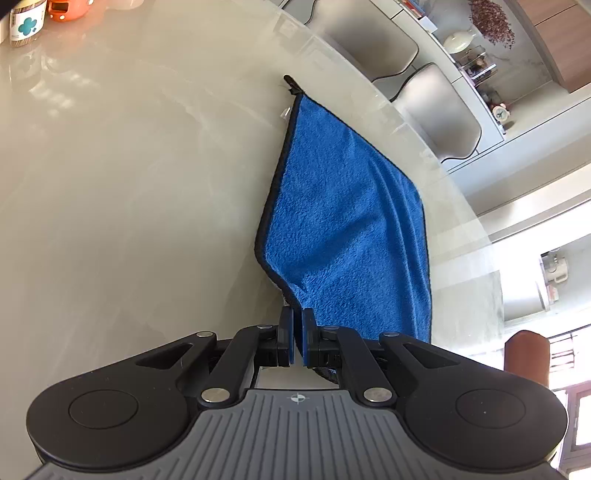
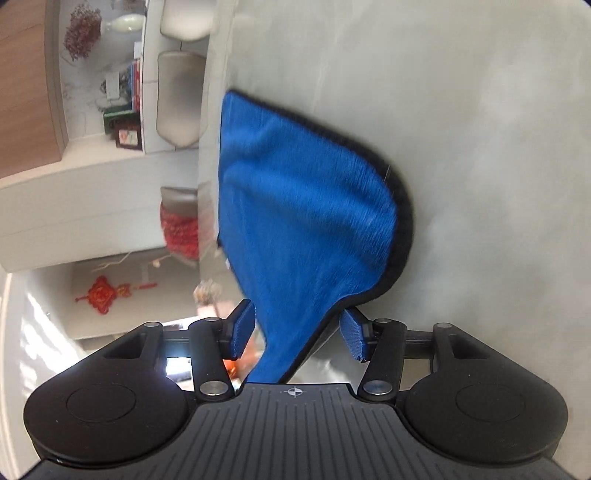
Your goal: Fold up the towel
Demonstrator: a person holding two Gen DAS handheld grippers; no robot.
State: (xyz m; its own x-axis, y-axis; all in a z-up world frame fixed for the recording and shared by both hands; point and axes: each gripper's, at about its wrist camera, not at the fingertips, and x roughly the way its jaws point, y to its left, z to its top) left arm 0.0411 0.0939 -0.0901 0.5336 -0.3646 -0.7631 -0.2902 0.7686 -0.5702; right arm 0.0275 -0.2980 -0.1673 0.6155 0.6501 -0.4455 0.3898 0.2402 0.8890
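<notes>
Towel [image 1: 347,229] on glossy beige table [image 1: 129,184]; chairs [image 1: 439,114] beyond.

Home: dining chairs [image 1: 373,40], ornament shelves [image 2: 122,107]

Blue towel [image 1: 343,229] — black-edged; draped over table's edge [image 1: 436,155]

Blurred cloth, cropped clutter
The right wrist view smears the blue towel [image 2: 306,206] and the table [image 2: 480,147]; the towel's near corner slips behind the gripper body, and the jar [image 1: 27,22] is cut by the frame's top edge
</notes>
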